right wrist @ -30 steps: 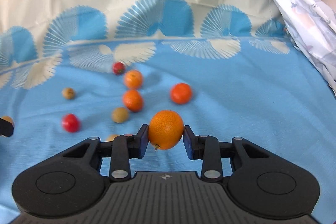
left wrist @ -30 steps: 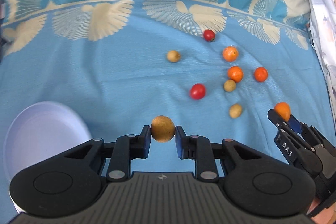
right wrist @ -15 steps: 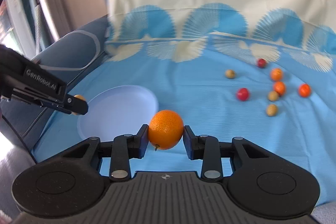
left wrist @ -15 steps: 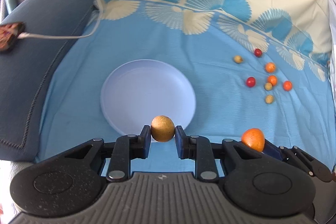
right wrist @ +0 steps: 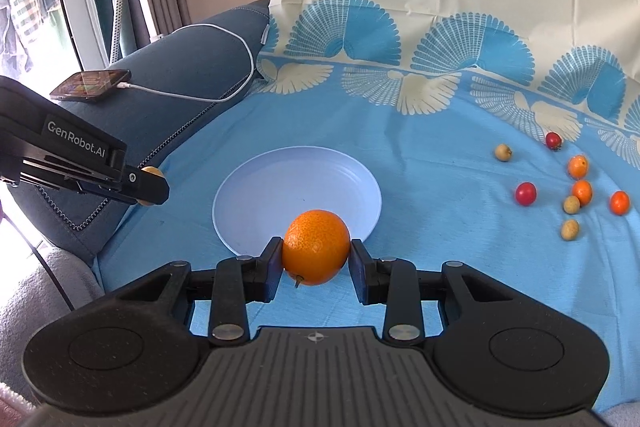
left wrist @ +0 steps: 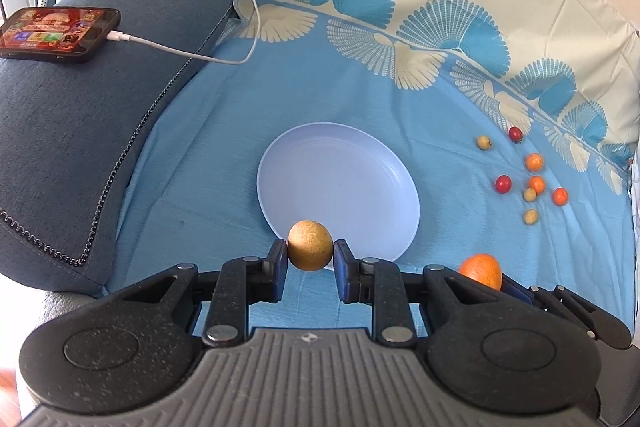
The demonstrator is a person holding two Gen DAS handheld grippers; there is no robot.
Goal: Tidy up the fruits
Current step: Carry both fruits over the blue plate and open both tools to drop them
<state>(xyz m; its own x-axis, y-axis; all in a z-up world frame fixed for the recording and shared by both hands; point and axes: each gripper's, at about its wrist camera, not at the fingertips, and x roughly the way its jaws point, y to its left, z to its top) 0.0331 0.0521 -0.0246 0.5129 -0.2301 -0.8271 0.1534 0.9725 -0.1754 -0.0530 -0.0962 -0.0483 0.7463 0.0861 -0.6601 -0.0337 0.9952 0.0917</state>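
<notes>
Pale lavender plate (left wrist: 360, 163), blue fan-patterned cloth (left wrist: 224, 147), orange mandarin (right wrist: 316, 247)

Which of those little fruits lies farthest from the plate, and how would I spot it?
Start at the pale plate on the blue cloth and look right to the scattered fruit. The farthest is a small orange fruit at the cluster's right edge, lying alone, unlike the other two oranges.

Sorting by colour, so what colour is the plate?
Pale lavender-blue, plain, no pattern; the plate shows best in the left wrist view.
</notes>
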